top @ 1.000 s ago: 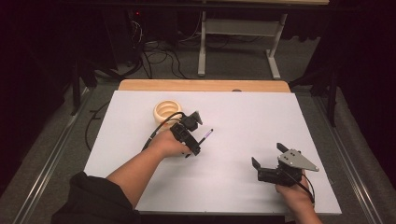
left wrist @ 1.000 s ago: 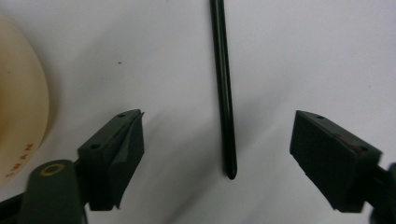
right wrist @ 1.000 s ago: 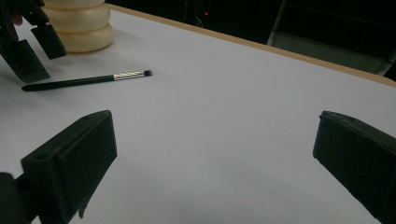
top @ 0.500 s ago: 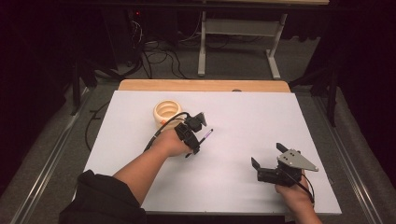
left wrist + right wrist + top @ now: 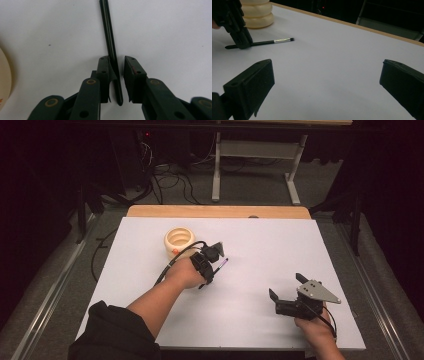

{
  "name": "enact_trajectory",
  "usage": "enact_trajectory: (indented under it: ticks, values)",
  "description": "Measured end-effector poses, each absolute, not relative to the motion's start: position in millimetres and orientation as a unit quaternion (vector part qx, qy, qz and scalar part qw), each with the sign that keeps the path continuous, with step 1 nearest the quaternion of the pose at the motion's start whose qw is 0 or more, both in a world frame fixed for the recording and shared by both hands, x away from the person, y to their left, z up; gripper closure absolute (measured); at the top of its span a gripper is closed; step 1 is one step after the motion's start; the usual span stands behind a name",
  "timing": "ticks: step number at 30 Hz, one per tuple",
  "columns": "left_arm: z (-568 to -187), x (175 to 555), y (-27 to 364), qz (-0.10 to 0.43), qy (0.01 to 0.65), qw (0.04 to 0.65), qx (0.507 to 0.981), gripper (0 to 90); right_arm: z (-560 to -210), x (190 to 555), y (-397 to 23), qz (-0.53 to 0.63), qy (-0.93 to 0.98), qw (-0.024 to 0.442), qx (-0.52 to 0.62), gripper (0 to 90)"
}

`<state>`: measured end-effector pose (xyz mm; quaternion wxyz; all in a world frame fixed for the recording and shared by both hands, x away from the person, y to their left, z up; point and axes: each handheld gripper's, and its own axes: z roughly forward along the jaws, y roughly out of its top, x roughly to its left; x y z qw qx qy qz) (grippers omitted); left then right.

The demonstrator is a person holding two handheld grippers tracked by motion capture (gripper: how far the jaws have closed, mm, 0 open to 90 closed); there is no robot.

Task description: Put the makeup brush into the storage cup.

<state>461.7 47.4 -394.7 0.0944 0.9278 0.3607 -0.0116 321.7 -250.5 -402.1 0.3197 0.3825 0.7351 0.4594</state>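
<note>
A slim dark pen [image 5: 222,264] with a striped band near its far end lies on the white table sheet [image 5: 260,245], right of a cream ribbed pot [image 5: 179,240]. My left gripper [image 5: 213,269] points down over the pen's near end. In the left gripper view the pen [image 5: 108,30] runs up between the jaws of my left gripper [image 5: 117,61]. It rests against the left pad, with a thin gap to the right pad. These jaws have just been closing with the pen between them. My right gripper [image 5: 286,287] rests near the front right, open wide and empty.
The cream ribbed pot [image 5: 257,12] stands just behind the left gripper [image 5: 240,41] and the pen [image 5: 272,42]. A wooden strip [image 5: 215,211] borders the table's far edge. Beyond it are dark floor, cables and a metal stand [image 5: 255,165].
The left gripper's jaws have drawn in around the pen's near end, and the hand has shifted only slightly. The right hand and gripper have stayed still.
</note>
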Motion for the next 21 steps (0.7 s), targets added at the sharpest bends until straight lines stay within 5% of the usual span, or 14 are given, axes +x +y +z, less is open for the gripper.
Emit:
enact_trajectory:
  ticks: [21]
  values:
    - [-395.6,465.5,47.2,-0.018,0.372,0.084,0.924,82.9,-402.8,321.8,-249.6,0.458,0.737,0.318,0.383,0.7]
